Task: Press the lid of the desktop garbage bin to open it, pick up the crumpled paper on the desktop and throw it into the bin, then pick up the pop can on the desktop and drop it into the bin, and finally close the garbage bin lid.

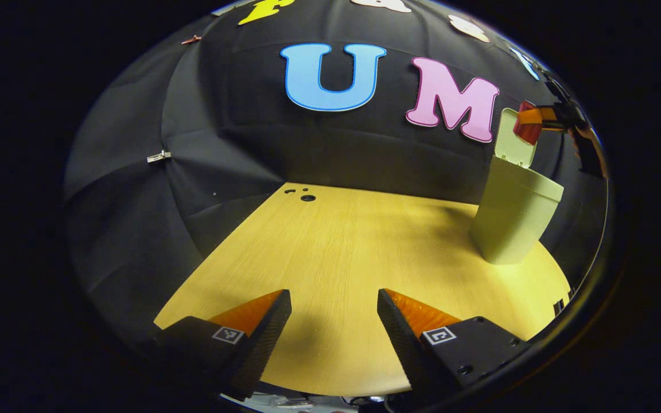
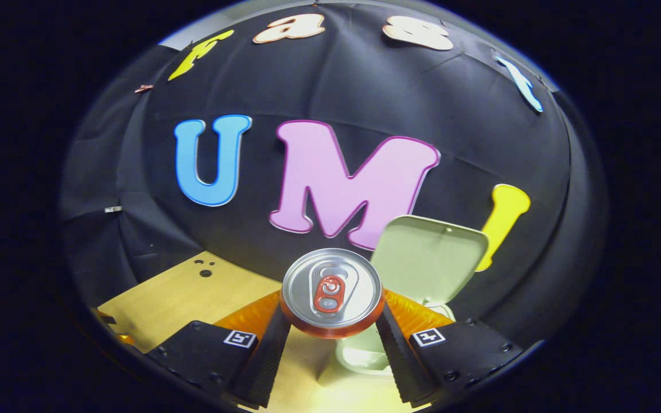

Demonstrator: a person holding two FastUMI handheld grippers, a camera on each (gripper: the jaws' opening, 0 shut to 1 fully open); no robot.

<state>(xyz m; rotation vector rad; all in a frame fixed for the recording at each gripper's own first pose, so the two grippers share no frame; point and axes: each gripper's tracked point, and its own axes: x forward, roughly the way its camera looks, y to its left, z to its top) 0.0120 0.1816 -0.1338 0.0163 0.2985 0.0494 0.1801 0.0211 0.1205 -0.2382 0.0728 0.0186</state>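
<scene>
right claw: clamped on the pop can, one finger on each flank, can top facing the camera at 6 o'clock of the right gripper view
pop can: held up off the table, upright, tab end toward the lens; in the left gripper view it sits at 2 o'clock, high over the bin, pinched by the far claw
left claw: fingers spread apart, nothing between them, low over bare table at 6 o'clock of its own view
garbage bin: stands on the table at 3 o'clock in the left gripper view, well apart from the left claw; in the right gripper view its open mouth is just beyond and below the can
lid: tipped up and open, at 4 o'clock behind the can in the right gripper view
crumpled paper: not on the bare table ahead; probably already in the bin, inside too dim to tell
step: can drop, third of four, judged from can held above open bin
next move: carry can squarely over the mouth, clear of the raised lid, then part the fingers; after that the lid needs pushing down
risk: can may clip the rim or lid if released off-centre
</scene>
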